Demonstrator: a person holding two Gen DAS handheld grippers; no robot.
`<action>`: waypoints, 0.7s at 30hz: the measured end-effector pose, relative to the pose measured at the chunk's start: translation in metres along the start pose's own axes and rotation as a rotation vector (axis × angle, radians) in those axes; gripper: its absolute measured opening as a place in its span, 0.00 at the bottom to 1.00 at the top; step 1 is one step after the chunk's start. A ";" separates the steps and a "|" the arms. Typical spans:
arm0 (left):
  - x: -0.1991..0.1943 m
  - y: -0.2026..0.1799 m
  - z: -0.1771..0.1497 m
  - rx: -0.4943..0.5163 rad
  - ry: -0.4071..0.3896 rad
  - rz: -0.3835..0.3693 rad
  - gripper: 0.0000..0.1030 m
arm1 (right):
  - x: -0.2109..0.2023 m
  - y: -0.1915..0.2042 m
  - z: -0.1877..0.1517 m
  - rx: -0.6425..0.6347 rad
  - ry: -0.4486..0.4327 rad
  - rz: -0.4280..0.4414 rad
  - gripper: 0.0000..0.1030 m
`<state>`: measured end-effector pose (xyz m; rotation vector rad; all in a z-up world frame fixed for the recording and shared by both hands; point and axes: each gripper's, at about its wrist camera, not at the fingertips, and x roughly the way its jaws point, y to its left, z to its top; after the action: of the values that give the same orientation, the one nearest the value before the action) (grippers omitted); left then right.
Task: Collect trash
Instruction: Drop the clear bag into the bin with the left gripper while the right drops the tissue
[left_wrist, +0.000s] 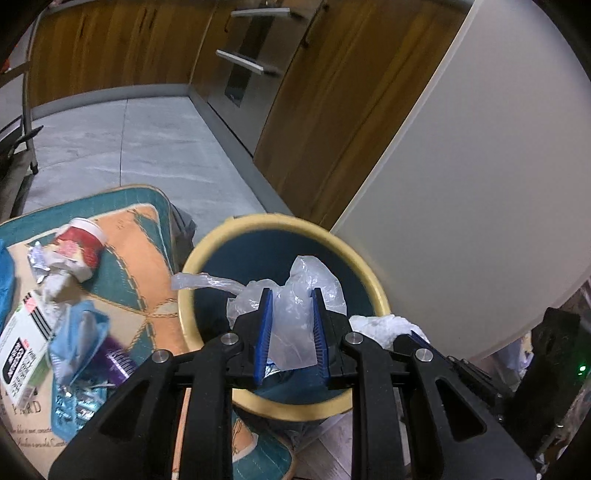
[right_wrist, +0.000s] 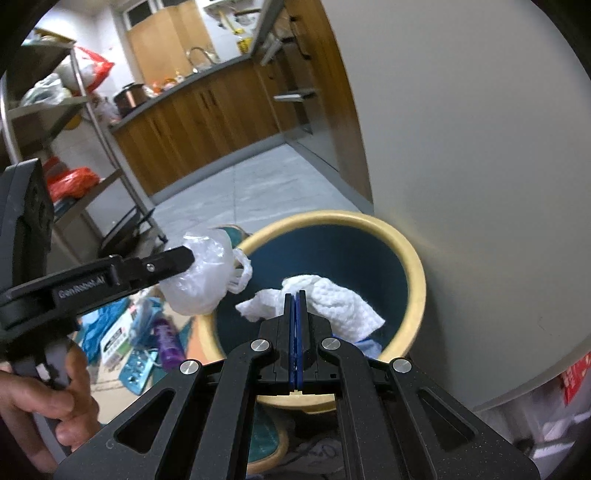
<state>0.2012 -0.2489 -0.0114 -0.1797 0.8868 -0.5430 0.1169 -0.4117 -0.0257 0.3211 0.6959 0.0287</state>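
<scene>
A round bin (left_wrist: 373, 284) with a cream rim and dark blue inside stands on the floor; it also shows in the right wrist view (right_wrist: 415, 273). My left gripper (left_wrist: 291, 295) is part closed on a clear plastic bag (left_wrist: 295, 332) and holds it over the bin's mouth. In the right wrist view the left gripper (right_wrist: 177, 258) and the bag (right_wrist: 201, 280) hang at the bin's left rim. My right gripper (right_wrist: 295, 295) is shut on a white paper towel (right_wrist: 340, 299) over the bin's mouth. The towel (left_wrist: 384, 326) also shows at the bin's right rim.
More trash lies on a patterned mat (left_wrist: 133, 236) left of the bin: a red cup (left_wrist: 83, 243), crumpled paper (left_wrist: 55, 284), a white carton (left_wrist: 22, 347), blue wrappers (left_wrist: 79, 332), a purple packet (left_wrist: 116, 360). A white panel (left_wrist: 480, 184) stands right of the bin. Wooden cabinets (left_wrist: 110, 48) line the back. A metal shelf rack (right_wrist: 92, 122) stands at left.
</scene>
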 end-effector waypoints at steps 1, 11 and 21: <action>0.005 0.001 0.000 -0.003 0.010 -0.001 0.19 | 0.002 -0.001 0.000 0.005 0.007 -0.003 0.02; 0.041 0.010 -0.006 0.000 0.106 -0.025 0.29 | 0.029 -0.013 -0.003 0.044 0.092 -0.033 0.24; 0.021 0.031 -0.003 -0.020 0.071 -0.040 0.57 | 0.029 -0.004 -0.001 0.061 0.089 -0.033 0.35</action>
<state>0.2209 -0.2336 -0.0387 -0.1976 0.9596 -0.5806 0.1384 -0.4109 -0.0460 0.3682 0.7914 -0.0098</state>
